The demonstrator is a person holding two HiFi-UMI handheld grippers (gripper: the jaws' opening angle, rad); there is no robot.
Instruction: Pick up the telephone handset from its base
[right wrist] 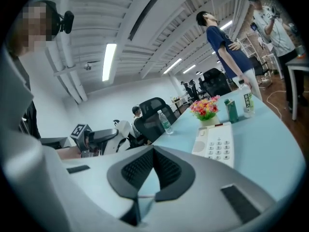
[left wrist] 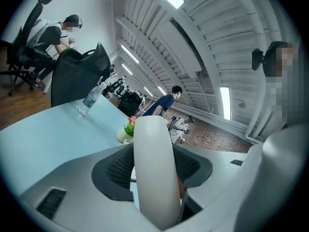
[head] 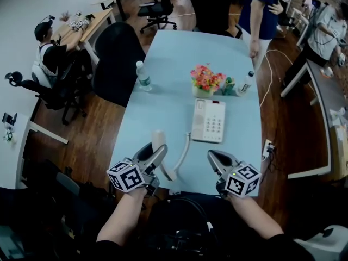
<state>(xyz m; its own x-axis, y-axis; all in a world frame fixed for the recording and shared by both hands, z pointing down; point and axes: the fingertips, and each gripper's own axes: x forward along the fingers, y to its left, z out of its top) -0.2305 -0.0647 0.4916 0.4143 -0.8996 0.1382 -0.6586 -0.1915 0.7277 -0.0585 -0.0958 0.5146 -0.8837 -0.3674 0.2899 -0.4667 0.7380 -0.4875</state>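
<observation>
The white telephone base (head: 208, 120) with its keypad lies flat on the light blue table (head: 163, 102); its cradle side is bare. My left gripper (head: 155, 156) is shut on the white handset (head: 157, 139), held off the base to the left of it, above the table's near part. A pale cord (head: 182, 154) runs from the base toward the handset. In the left gripper view the handset (left wrist: 153, 173) fills the gap between the dark pads. My right gripper (head: 215, 159) hovers near the front edge, shut and holding nothing, with the base (right wrist: 215, 144) ahead of it.
A pot of pink and orange flowers (head: 206, 80), a green carton (head: 229, 86) and a bottle (head: 246, 83) stand behind the base. A water bottle (head: 143, 76) stands at the left edge. A black chair (head: 117, 58) is beside the table, and a person (head: 261, 10) stands at its far end.
</observation>
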